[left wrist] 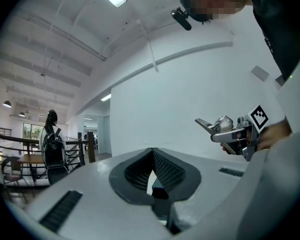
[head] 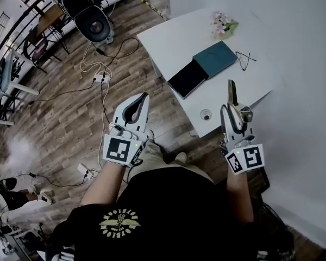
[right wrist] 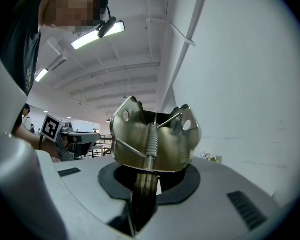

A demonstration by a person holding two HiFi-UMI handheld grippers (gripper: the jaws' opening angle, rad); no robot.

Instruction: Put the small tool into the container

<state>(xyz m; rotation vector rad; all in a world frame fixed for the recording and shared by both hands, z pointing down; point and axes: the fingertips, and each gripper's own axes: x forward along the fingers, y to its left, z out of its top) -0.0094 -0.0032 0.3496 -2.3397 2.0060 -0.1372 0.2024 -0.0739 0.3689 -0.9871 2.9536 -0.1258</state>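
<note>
Right tool: the right tool [head: 233, 115] is squeezing a small metal spring clamp [head: 231, 93], with its jaws pressing narrow on the clamp's lower end.
Clamp: it is sticking out past the right tool's tips, and its thin pointed end is pointing away from the tool. In the right gripper view its coil spring [right wrist: 151, 140] is running down the middle.
Left tool: the left tool [head: 145, 96] is holding nothing. Its jaws are touching at the tips. It is hanging over the wood floor [head: 70, 107], off to the left of the right tool and well apart from it.
Container: a dark teal box [head: 215, 58] is lying on the white worktop [head: 168, 41], ahead of the right tool and a little to its left. It is not touching the clamp.
Tray: a black tray [head: 188, 79] is poking out of the box on the side nearer the left tool.
Glasses: a pair of glasses [head: 244, 58] is lying just beside the box, straight ahead of the right tool.
Flowers: some pink flowers [head: 223, 23] are sitting farther ahead, past the box.
Round thing: a small round thing [head: 206, 114] is sitting near the worktop edge, just left of the right tool's tips.
</note>
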